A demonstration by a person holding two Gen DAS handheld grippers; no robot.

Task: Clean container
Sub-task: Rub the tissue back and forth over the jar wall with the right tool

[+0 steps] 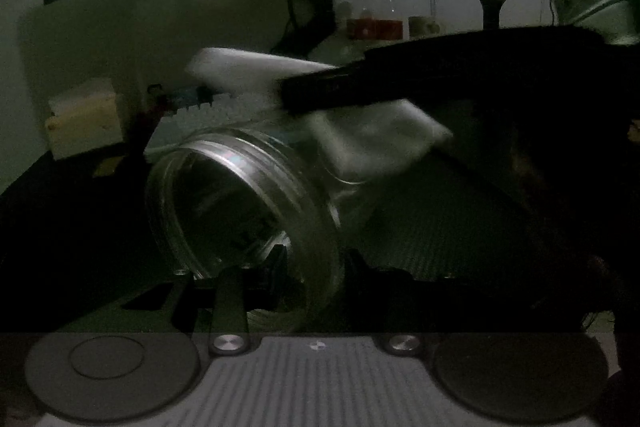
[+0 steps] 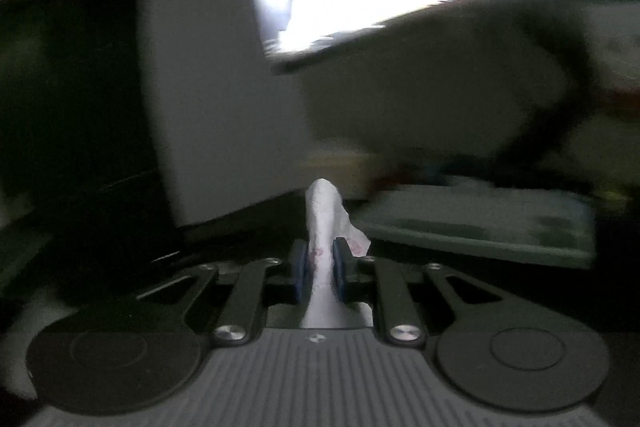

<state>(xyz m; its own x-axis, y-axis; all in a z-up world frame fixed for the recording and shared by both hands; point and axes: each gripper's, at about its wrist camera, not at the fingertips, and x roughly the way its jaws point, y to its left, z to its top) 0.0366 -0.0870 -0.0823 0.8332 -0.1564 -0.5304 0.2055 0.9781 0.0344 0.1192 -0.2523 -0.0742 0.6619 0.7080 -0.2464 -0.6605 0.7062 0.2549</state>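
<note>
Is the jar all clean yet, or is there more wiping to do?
Not finished. Done: the left gripper has the glass jar gripped at its rim, tipped on its side. In hand: the right gripper pinches a white tissue, which lies against the jar's outside. Left: the tissue is not yet inside the jar. Too dim to judge cleanliness.

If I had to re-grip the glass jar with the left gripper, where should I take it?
Take the glass jar by its rim wall, one jaw inside the mouth, one outside, coming from the open end. It lies tilted, mouth toward the left gripper, leaving the body free for the tissue.
</note>
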